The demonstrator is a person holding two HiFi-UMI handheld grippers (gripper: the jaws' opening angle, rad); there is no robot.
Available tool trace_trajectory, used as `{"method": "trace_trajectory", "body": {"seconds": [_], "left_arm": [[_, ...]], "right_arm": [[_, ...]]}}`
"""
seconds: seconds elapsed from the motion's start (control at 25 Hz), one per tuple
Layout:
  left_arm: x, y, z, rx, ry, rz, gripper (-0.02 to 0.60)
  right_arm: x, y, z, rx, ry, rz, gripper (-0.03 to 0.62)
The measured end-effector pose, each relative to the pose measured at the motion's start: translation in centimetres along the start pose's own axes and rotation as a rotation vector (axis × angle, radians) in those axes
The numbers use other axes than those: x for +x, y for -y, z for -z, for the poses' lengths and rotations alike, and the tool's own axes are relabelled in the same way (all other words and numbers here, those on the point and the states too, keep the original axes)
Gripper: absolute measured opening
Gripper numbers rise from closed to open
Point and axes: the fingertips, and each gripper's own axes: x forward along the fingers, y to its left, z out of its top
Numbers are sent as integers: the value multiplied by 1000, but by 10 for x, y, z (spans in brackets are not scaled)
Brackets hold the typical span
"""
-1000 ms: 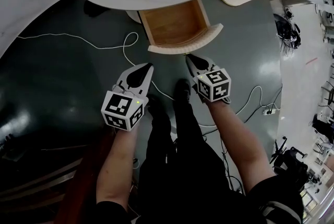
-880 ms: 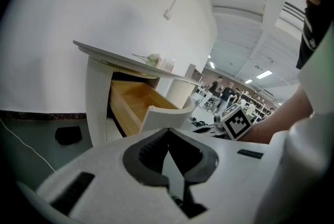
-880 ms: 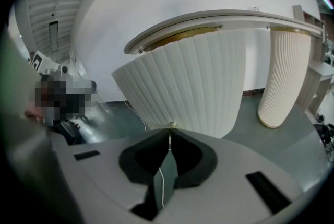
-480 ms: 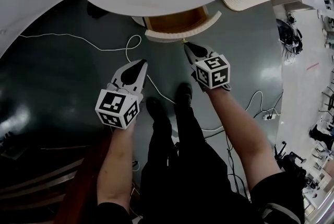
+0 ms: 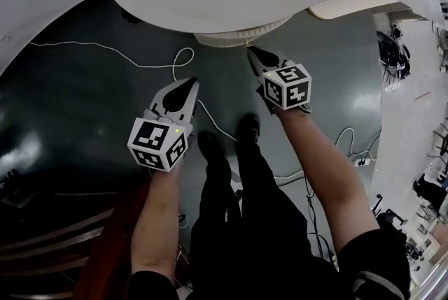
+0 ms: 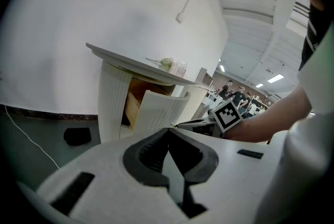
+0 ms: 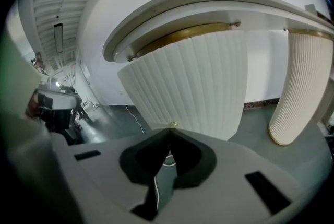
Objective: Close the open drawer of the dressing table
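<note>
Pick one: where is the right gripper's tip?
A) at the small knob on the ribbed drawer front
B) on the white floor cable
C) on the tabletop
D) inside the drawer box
A: in the right gripper view, the right gripper, jaws together, has its tip right at the small knob on the ribbed drawer front, below the tabletop.

Dark glossy floor (image 5: 70, 117) beneath you, white cable (image 5: 77, 44) trailed and looped across it, your black shoes (image 5: 246, 127) planted there, ribbed dressing table leg (image 7: 305, 92) stood on it.

Left gripper (image 6: 168, 130) jaws together; drawer (image 6: 156, 109) ajar, right gripper (image 6: 180, 124) at its front.
</note>
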Motion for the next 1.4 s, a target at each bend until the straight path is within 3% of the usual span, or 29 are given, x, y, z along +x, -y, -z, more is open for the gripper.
{"method": "trace_trajectory", "body": {"seconds": [0.32,0.96,1.16,1.4], "left_arm": [[-1,-10,-10,-26,16,-16,9],[-13,-20,2,-36,-7,-42,9],[-29,-12,-6,-23,12,-36,9],[-60,9,-48,20,51,-26,9]], "right_arm": [[24,9,-25,-34,49,14,8],[50,26,-60,38,150,39,8],[43,6,-46,30,86,35,8],[-8,-46,-26,40,25,-4,8]]}}
